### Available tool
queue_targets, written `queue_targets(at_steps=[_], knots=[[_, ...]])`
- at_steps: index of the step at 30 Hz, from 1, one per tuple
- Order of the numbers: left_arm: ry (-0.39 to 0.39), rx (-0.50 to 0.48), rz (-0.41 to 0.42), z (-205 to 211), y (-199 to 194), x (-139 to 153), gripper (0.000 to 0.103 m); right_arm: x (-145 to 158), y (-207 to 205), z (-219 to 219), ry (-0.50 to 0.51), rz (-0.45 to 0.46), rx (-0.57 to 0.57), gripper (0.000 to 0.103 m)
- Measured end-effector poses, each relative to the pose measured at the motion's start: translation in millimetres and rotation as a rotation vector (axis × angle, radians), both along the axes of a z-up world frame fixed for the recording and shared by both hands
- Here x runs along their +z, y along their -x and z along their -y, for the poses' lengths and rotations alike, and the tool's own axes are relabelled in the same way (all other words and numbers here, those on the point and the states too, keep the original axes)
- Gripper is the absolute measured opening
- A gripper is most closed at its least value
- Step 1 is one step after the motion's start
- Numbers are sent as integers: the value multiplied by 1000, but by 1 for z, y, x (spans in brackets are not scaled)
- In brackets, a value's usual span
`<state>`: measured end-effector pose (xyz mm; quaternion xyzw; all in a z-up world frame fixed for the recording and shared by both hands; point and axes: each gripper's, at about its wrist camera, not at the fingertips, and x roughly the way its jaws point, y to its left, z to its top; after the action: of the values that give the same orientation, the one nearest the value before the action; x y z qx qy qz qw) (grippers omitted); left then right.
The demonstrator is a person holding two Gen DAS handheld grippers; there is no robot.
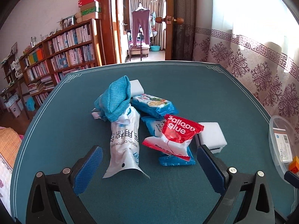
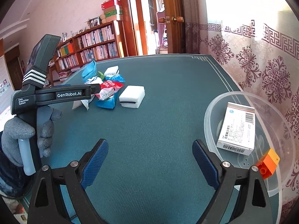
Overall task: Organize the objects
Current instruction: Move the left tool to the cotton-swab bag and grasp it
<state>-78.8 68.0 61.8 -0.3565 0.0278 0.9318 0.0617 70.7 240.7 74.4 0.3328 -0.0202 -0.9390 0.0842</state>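
On the green table mat [image 1: 186, 93] lies a loose heap of packets, with the left gripper [image 1: 149, 166] poised low over its near edge, its blue-padded jaws standing wide apart and clamped on nothing. Between those jaws, seen from the left wrist, sits the white cotton-swab bag [image 1: 124, 141], its long axis running away from the camera and slightly leftward, the flared open end nearest and the far end tucked under a crumpled blue cloth [image 1: 116, 99]. Just right of the bag, the red balloon glue packet [image 1: 176, 132] lies tilted across a blue packet [image 1: 177, 158], its printed name upside down to the camera. Another blue snack packet [image 1: 154, 105] lies behind it, long axis slanting from upper left to lower right. One white sponge block [image 1: 212, 137] sits just beside the right-hand jaw, and a second white sponge [image 1: 136, 88] rests behind the cloth. From the right wrist, the right gripper [image 2: 150, 158] is likewise spread open over bare mat, well apart from the heap. To its right stands a clear plastic bowl [image 2: 211, 112] holding a white medicine box [image 2: 237, 128], long axis pointing away and leaning against the wall, and an orange toy brick [image 2: 268, 163]. A grey-gloved hand [image 2: 28, 140] grips the left tool's handle.
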Motion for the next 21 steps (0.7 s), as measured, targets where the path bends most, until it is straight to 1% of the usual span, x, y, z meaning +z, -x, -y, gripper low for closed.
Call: queue_targets(at_steps=[6,11,17,19,21], knots=[[-16,66,35,24,22,-5,102,-4,9,10,3,13,28,92],[14,80,44,30,36,-10,102,-8,17,13,9,29,37,92],[21,93,59,34,50,-16,102,-13,25,12,17,48,40,92],[24,98,70,34,56,-19,97,-15,26,12,19,54,41,92],[20,96,92,34,62,-24,87,-15,28,13,21,55,44,92]])
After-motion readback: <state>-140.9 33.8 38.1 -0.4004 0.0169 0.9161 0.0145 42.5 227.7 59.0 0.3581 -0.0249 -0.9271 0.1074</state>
